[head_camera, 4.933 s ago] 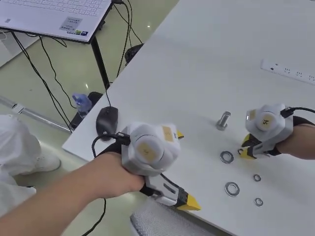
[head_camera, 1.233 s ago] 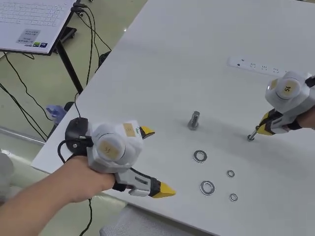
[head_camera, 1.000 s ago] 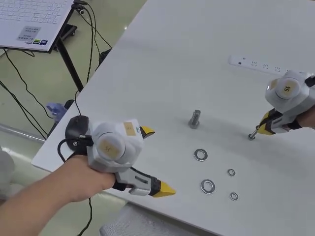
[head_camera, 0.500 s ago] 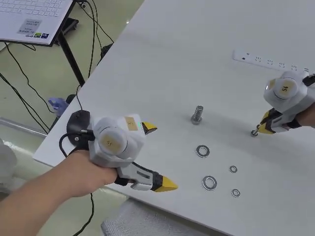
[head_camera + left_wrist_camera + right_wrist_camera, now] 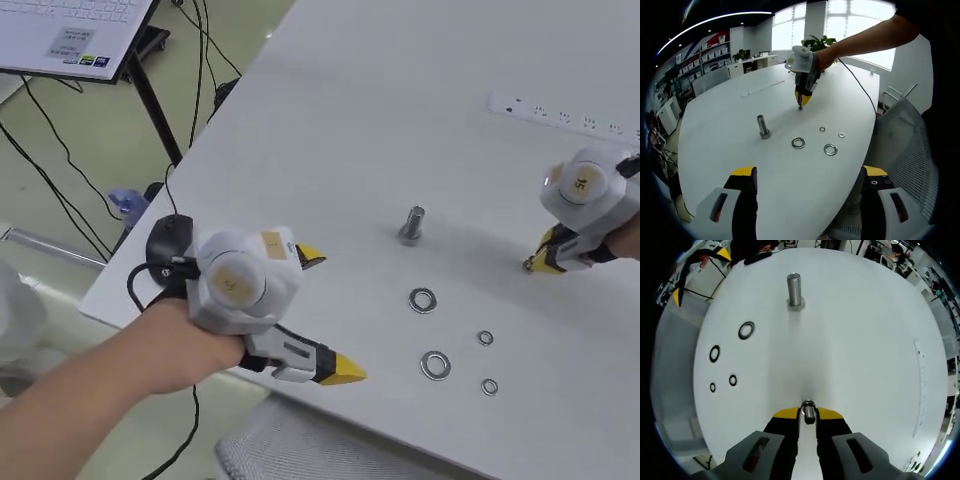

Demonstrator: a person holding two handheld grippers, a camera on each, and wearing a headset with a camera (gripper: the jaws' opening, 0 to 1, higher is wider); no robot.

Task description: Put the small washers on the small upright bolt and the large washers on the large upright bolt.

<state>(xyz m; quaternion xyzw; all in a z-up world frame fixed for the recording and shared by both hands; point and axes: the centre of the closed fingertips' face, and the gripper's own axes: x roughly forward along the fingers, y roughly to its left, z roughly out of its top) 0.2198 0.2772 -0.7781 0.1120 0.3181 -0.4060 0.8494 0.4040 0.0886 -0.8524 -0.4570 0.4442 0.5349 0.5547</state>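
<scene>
**Ana:** What did the bench look like from your end?

**Me:** The white table (image 5: 400, 100) was mostly bare. My left gripper (image 5: 331, 313) hung idle over the near edge with its jaws wide apart. My right gripper (image 5: 537, 262) was out at the far right, its pads pinched on the small bolt (image 5: 808, 410).

**Ana:** Had that one moved?

**Me:** Yes. About five seconds before, it had been low beside the washers. By this moment it had carried the small bolt away from them and set it upright, with the lower end touching the table as far as I could tell. That spot was well apart from the large bolt (image 5: 411, 225). Over the last second nothing had shifted, neither the clamp nor the place.

**Ana:** And the rest?

**Me:** The large bolt stood on its head with nothing on its shaft. The two large washers (image 5: 422, 300) lay flat near it, on my side. The two small washers (image 5: 485, 338) lay flat just to the right of those. None of the four was on a bolt.

**Ana:** So where did that leave the job?

**Me:** I judged the setup nearly done and the sorting not yet started. Once I let go and the small bolt stood by itself, both posts would be ready for washers. I thought a bolt that slender might topple on release, so I meant to open slowly.
</scene>
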